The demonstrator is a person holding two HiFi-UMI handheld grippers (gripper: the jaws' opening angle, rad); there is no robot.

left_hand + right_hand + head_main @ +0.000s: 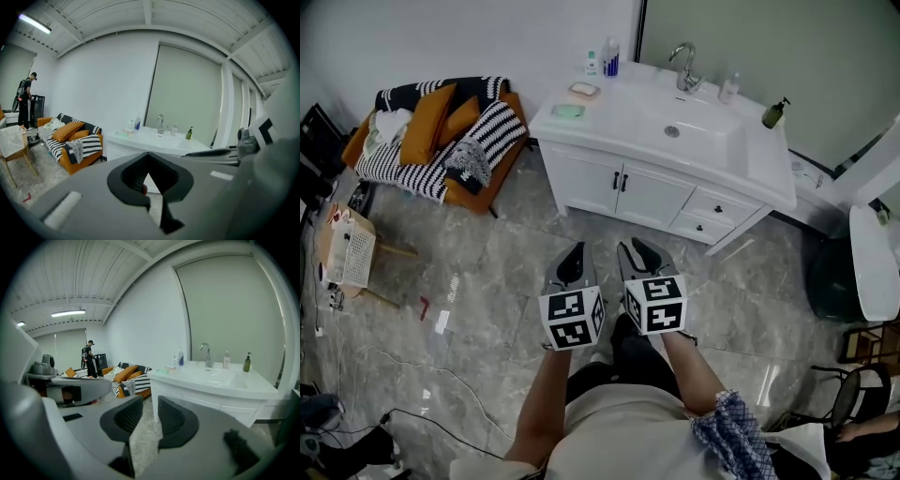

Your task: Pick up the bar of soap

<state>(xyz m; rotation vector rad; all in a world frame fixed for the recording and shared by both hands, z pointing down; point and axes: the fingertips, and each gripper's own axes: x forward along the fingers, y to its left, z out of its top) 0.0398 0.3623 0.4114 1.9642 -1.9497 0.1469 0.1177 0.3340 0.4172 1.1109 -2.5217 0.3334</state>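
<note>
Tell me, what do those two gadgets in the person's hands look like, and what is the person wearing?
The left gripper and right gripper each have a grey body tapering to black ribbed jaw pads. Each carries a white cube printed with black square markers at the back. No cables show. The person wears a pale short-sleeved top.

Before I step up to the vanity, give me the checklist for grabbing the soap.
1. Soap in sight: ok, on the left end of the vanity counter.
2. Which bar: cannot tell, pinkish bar and green bar lie near each other.
3. Within reach: not ok, both grippers are over the floor, short of the cabinet.
4. Right gripper ready: ok, jaws slightly apart, nothing between them.
5. Left gripper ready: not ok, tips together.
</note>
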